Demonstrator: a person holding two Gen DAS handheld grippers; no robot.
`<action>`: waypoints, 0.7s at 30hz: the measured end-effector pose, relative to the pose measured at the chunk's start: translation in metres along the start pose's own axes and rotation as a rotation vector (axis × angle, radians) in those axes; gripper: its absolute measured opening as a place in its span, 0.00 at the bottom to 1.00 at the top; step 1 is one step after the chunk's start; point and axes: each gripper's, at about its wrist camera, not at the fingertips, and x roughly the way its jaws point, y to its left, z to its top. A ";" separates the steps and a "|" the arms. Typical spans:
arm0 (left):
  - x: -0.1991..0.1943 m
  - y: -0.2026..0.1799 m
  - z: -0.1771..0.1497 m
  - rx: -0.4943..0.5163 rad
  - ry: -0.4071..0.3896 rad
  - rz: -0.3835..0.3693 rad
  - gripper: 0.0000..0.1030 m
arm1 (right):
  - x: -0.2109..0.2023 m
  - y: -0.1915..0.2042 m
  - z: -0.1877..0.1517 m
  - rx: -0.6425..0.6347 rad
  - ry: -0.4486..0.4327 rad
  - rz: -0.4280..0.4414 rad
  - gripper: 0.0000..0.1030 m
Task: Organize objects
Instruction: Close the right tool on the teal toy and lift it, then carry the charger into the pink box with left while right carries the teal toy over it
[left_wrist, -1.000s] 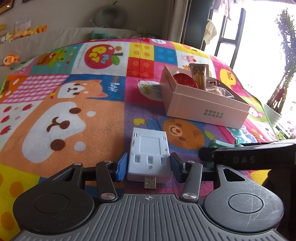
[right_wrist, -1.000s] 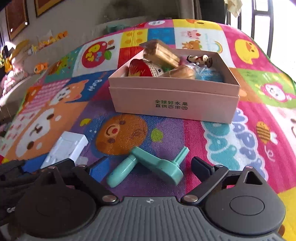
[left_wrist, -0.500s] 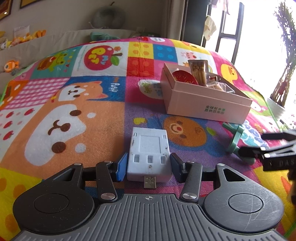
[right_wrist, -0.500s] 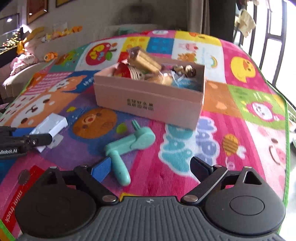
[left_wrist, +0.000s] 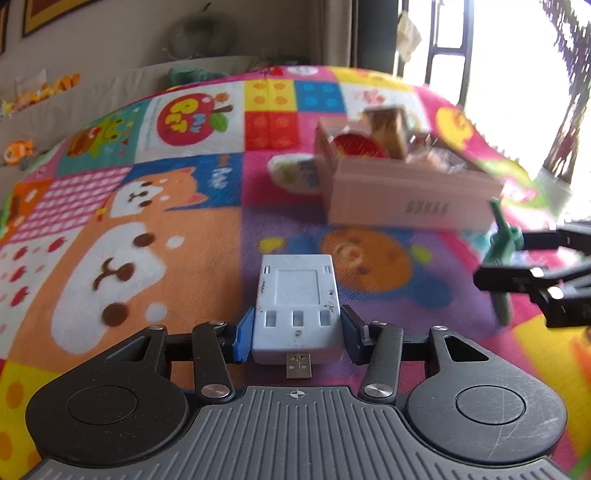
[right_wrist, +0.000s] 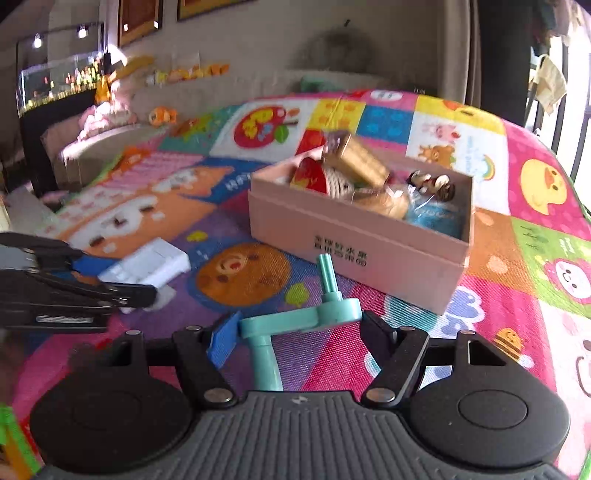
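The left gripper (left_wrist: 297, 338) clamps a white plastic USB charger (left_wrist: 297, 306) on the patchwork mat (left_wrist: 147, 229). The right gripper (right_wrist: 295, 332) is closing around a teal crank handle (right_wrist: 295, 321), its stem partly hidden. Beyond, the pink cardboard box (right_wrist: 354, 243) blurs.

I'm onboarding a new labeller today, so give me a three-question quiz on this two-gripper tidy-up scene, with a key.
1. True or false: the white USB charger sits between the left gripper's pads.
2. What colour is the crank handle between the right gripper's closing jaws? A red, B teal, C yellow.
3. Where do the already sorted items lie?

Key:
1. True; the pads press its sides.
2. B.
3. In the pink box on the play mat, beyond both grippers.
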 end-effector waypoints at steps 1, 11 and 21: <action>-0.003 -0.002 0.007 0.000 -0.026 -0.015 0.51 | -0.008 -0.002 0.000 0.000 -0.018 -0.006 0.69; 0.012 -0.094 0.119 0.119 -0.281 -0.213 0.51 | -0.050 -0.041 -0.002 0.099 -0.135 -0.093 0.69; 0.098 -0.147 0.115 0.112 -0.097 -0.229 0.51 | -0.061 -0.074 -0.020 0.163 -0.104 -0.159 0.69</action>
